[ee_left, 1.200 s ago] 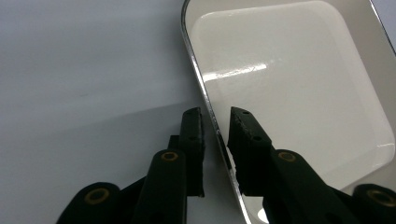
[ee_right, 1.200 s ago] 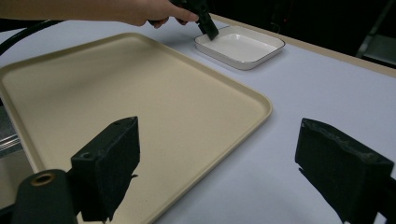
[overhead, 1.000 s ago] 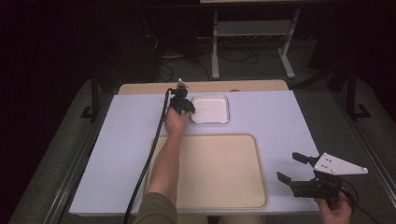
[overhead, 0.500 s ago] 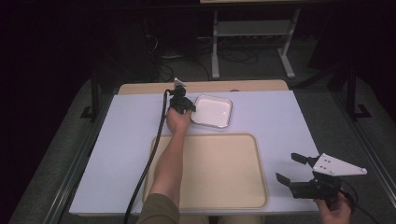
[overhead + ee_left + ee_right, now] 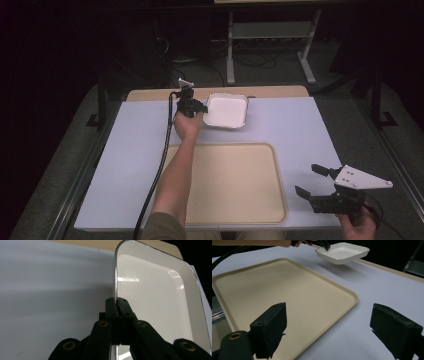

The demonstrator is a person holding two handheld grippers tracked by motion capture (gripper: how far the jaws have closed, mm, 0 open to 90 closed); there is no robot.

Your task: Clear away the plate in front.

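Observation:
A white square dish hangs above the far middle of the table, lifted off the surface, as its shadow under the dish tells in the right gripper view. My left gripper is shut on its left rim, and the left gripper view has the two jaws pinching the thin edge of the dish. A large beige tray lies flat at the near middle. My right gripper is held open near the table's front right corner, nothing between its jaws, just right of the tray.
The white table top carries a light wooden strip along its far edge. A black cable trails from the left gripper along the forearm. A metal stand sits on the dark floor beyond the table.
The left gripper has lifted the white dish off the table and carried it slightly toward the person and to the right. The right gripper has stayed in place, open.

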